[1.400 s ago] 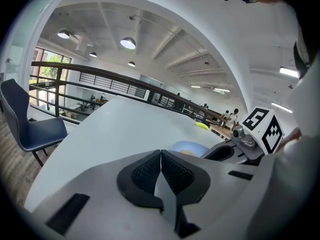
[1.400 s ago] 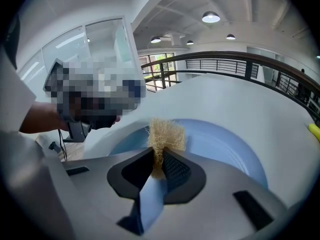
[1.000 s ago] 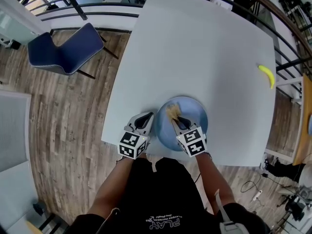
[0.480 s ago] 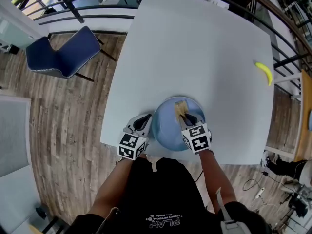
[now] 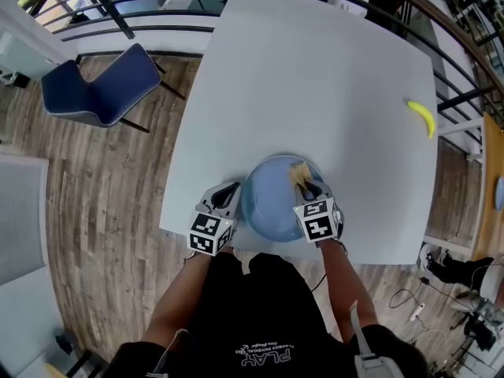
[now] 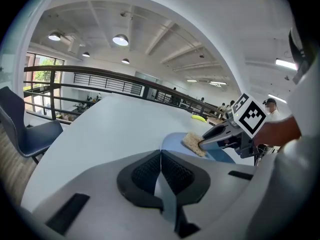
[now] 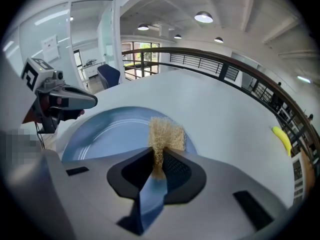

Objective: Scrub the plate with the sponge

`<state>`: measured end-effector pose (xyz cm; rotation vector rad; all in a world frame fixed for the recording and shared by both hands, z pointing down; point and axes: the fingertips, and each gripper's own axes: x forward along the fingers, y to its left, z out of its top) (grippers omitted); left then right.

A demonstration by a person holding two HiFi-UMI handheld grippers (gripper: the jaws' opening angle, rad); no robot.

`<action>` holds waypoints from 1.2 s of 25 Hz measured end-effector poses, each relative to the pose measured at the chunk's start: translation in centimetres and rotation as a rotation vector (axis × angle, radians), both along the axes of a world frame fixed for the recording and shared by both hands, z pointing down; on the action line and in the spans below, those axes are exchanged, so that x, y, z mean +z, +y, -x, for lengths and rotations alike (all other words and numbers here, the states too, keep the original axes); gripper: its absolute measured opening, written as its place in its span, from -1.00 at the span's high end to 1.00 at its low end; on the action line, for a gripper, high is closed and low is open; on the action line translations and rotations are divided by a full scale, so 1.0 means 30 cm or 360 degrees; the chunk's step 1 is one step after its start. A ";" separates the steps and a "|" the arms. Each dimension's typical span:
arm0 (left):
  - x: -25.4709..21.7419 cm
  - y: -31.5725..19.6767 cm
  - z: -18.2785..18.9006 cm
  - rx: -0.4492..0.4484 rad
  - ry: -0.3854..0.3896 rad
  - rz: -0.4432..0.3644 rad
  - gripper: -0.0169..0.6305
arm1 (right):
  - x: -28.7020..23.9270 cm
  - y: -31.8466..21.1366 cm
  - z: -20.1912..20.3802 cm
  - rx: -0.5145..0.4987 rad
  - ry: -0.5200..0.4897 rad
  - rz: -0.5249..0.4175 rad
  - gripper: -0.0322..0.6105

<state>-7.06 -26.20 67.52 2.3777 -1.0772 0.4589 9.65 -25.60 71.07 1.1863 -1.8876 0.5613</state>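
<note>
Our right tongs [image 7: 159,156] clamp the straw-coloured sponge [image 7: 166,132] on the blue plate [image 7: 115,134], near the tabletop [image 5: 315,85] edge. Our left tongs [image 6: 161,154], closed, seem to pinch its rim. Hard scrubbing could slide the plate off if that grip slips.

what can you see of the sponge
The sponge is a small tan pad that looks like coarse woven fibre, with frayed edges. It stands on edge, its near end pinched between the shut jaws of the right hand-held gripper, and the rest sticks out ahead of them. It sits over the blue plate, toward the plate's far right rim. Its lower edge seems to rest on the plate, though the contact isn't plain.
</note>
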 end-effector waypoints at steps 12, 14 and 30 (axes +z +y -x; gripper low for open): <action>-0.031 0.050 0.003 0.0036 -0.0042 -0.0012 0.90 | -0.058 0.068 0.127 0.0045 -0.0435 0.0082 0.70; -0.035 0.070 0.001 0.0057 -0.0054 -0.0010 0.90 | -0.058 0.096 0.181 -0.0032 -0.0433 0.0104 0.70; -0.010 0.170 0.072 -0.0034 -0.0040 0.0049 0.90 | -0.005 0.216 0.418 -0.0349 -0.0294 0.0162 0.70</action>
